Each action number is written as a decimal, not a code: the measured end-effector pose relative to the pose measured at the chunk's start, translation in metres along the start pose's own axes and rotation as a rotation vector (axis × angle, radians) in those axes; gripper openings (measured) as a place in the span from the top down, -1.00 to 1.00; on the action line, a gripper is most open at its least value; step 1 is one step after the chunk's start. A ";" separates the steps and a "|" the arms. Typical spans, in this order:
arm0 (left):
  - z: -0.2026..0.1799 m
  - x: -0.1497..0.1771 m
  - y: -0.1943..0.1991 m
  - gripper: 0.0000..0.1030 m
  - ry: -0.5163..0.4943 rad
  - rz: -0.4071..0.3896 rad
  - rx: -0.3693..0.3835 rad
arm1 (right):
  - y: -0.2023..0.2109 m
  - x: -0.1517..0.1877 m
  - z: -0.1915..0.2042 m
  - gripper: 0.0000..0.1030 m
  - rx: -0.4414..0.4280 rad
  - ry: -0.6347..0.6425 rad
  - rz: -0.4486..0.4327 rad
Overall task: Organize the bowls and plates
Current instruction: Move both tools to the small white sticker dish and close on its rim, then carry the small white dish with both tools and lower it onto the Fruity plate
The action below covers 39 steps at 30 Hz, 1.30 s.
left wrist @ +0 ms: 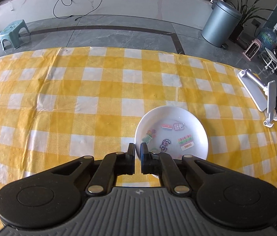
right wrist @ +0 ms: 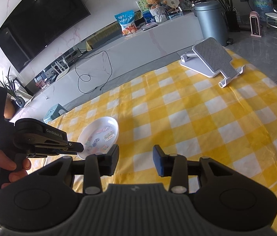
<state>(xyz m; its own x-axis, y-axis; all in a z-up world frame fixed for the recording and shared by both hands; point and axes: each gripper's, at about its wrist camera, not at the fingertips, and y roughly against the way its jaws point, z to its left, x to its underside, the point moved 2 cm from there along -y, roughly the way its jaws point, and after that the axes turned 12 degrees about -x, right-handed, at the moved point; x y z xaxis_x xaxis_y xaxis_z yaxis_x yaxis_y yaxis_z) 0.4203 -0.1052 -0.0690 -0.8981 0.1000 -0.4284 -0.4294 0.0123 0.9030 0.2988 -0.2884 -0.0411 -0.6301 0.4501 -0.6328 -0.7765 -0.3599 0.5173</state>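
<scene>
Black plastic fingers of my left gripper (left wrist: 138, 150) are closed on the near rim of the shallow white ceramic plate with cartoon stickers (left wrist: 174, 131), one pad inside the rim and one outside. I judge this edge pinch to be the only practical hold, since the plate is too wide to span. In the right wrist view the plate (right wrist: 101, 135) sits tilted, far edge raised, so I take it to be lifted off or partly off the yellow-and-white checked tablecloth (left wrist: 79, 98); whether the near edge touches the cloth I cannot tell.

My right gripper (right wrist: 136, 156) hovers just beside the plate with its jaws spread wide and nothing between them, probably kept free for the next dish. No bowl is in view.

Farther back on the cloth, well apart from the plate, stands a grey-and-white folding phone stand (right wrist: 213, 59). Beyond the table are a teal plastic stool (left wrist: 13, 33) and a grey metal bin (left wrist: 221, 25).
</scene>
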 end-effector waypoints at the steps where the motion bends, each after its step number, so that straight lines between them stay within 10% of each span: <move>1: -0.002 0.001 0.002 0.92 -0.017 0.001 0.006 | 0.000 0.000 -0.001 0.26 -0.001 -0.003 0.000; 16: -0.035 0.030 0.016 0.93 -0.258 0.020 0.061 | -0.018 0.011 -0.008 0.33 0.057 -0.011 0.096; 28: -0.038 0.036 0.020 0.93 -0.287 0.038 0.080 | -0.023 0.016 -0.009 0.94 0.040 -0.028 0.116; 39: -0.036 0.047 0.052 0.91 -0.261 0.047 0.050 | -0.009 0.015 0.002 0.99 0.034 -0.004 0.108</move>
<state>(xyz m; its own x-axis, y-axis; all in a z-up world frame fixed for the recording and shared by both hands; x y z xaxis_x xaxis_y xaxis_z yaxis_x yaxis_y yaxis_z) 0.3518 -0.1360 -0.0433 -0.8592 0.3545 -0.3688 -0.3766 0.0496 0.9250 0.2962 -0.2771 -0.0544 -0.7097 0.4138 -0.5701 -0.7037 -0.3785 0.6013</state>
